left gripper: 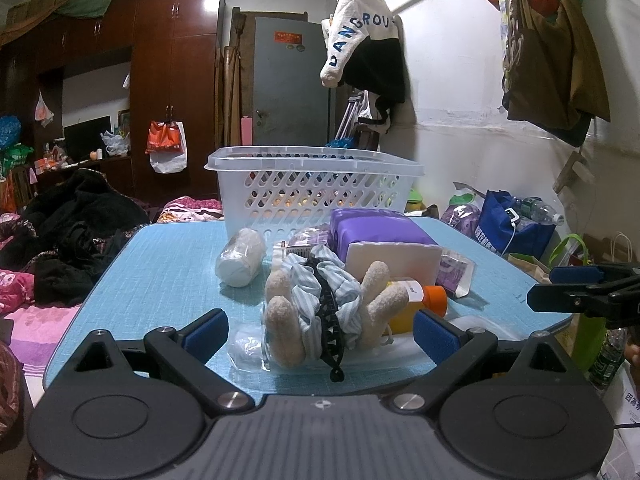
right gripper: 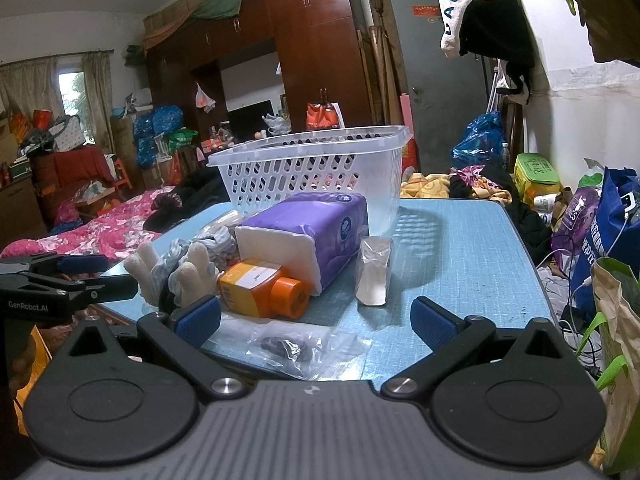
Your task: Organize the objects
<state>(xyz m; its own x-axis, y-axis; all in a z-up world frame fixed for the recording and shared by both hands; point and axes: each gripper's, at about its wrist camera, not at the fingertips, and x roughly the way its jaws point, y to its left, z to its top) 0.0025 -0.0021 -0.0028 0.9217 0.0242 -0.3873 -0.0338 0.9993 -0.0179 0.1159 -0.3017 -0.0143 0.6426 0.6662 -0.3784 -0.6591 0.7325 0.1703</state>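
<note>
Objects for sorting lie clustered on the blue bench (left gripper: 168,264), in front of a white perforated basket (left gripper: 312,188) standing at its far side. Just before the basket lies a purple tissue pack (right gripper: 316,232), with an orange-capped bottle (right gripper: 264,288) touching its near end. Beside these sit fuzzy cream gloves (left gripper: 280,320) tangled with a striped scrunchie (left gripper: 340,292) and a black hair claw (left gripper: 330,320), then a white roll (left gripper: 240,258). Left gripper (left gripper: 320,330) is spread wide at the bench's near edge, holding nothing; right gripper (right gripper: 316,320) likewise gapes empty over a clear plastic bag (right gripper: 296,348)
</note>
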